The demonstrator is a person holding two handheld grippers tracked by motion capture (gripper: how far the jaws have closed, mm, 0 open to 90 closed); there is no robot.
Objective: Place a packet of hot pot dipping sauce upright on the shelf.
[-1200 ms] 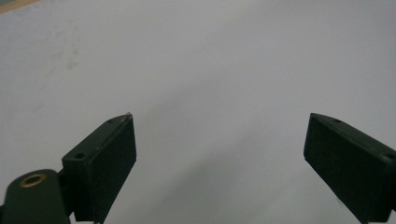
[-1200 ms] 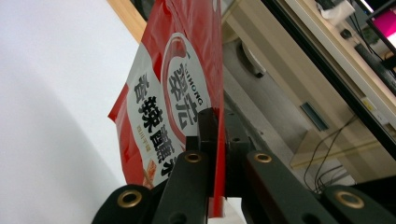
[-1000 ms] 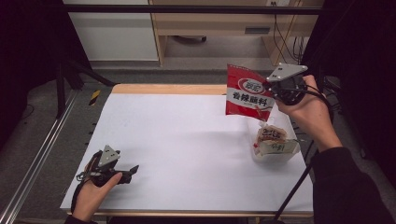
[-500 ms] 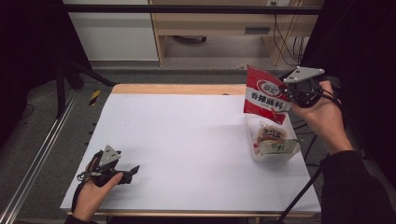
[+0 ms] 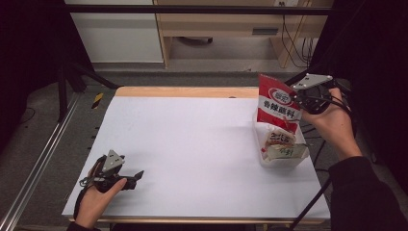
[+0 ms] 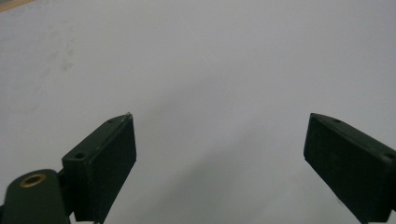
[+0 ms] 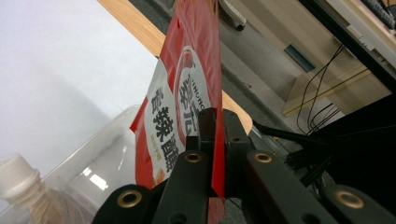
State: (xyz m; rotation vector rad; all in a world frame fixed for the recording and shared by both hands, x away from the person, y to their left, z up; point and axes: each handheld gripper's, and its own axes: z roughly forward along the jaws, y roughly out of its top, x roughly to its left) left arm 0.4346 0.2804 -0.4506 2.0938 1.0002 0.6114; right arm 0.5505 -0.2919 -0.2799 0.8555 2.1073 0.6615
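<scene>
A red and white snack packet [image 5: 278,103] [image 7: 187,98] hangs upright over a clear plastic box [image 5: 283,154] at the table's right side. My right gripper [image 5: 299,98] [image 7: 215,130] is shut on the packet's right edge, its jaws pinching the foil. Its lower edge reaches the items in the box. In the right gripper view a white-capped bottle [image 7: 23,184] lies in the box below the packet. My left gripper [image 5: 134,176] [image 6: 219,154] rests low over the white table near the front left corner, jaws wide apart with nothing between them.
The white table top [image 5: 192,144] has a wooden strip [image 5: 183,91] along its far edge. A metal rail [image 5: 43,159] runs along the left. Beyond the table stand a wooden desk [image 5: 226,24] and cables [image 5: 293,43].
My right gripper has carried the red packet to the right and down, from left of the box to above it. The left gripper has stayed put.
</scene>
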